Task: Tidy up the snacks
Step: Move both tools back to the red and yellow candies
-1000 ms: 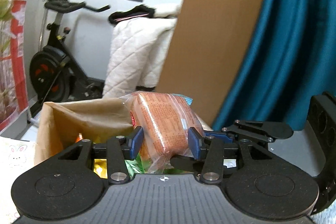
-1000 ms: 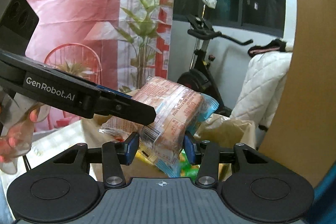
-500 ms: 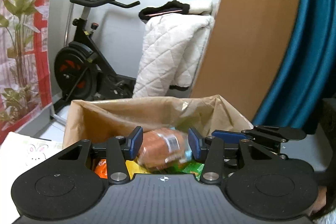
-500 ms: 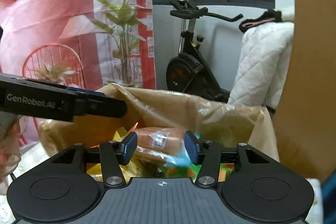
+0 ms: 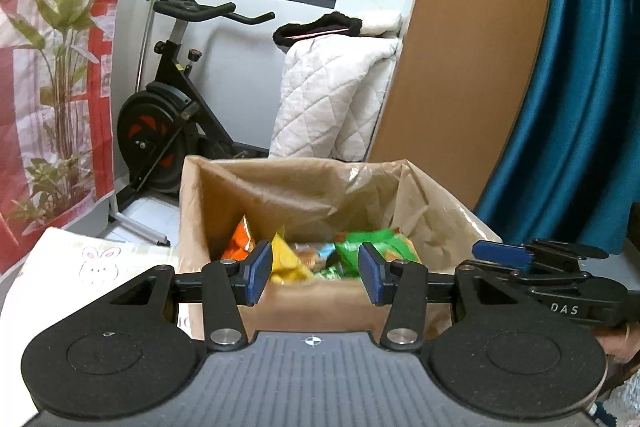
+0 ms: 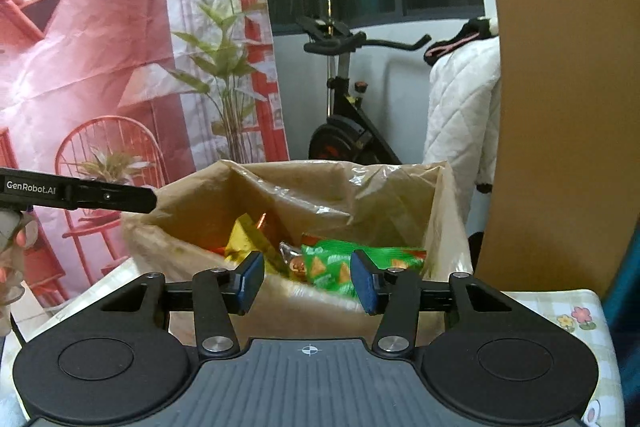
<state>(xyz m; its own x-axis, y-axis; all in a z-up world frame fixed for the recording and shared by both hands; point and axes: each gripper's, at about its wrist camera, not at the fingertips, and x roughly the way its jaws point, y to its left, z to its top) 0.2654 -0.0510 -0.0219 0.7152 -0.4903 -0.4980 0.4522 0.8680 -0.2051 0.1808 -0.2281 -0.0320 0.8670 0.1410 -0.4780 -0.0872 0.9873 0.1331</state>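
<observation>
Both the left claw (image 5: 316,273) and the right claw (image 6: 307,281) are held apart and empty before the lined box (image 5: 304,183); snack packets (image 6: 352,263) are seen inside.

Box (image 5: 308,303) at centre frame, on the bench (image 5: 72,259); liner bag (image 5: 304,187) inside it. Snack packs (image 5: 352,251) lie in the box bottom. Exercise bike (image 5: 168,115) behind the box, upper left. Quilt (image 5: 332,99) right of the bike, behind the box. Board (image 5: 460,47) right of the quilt; curtain (image 5: 580,67) at far right.
</observation>
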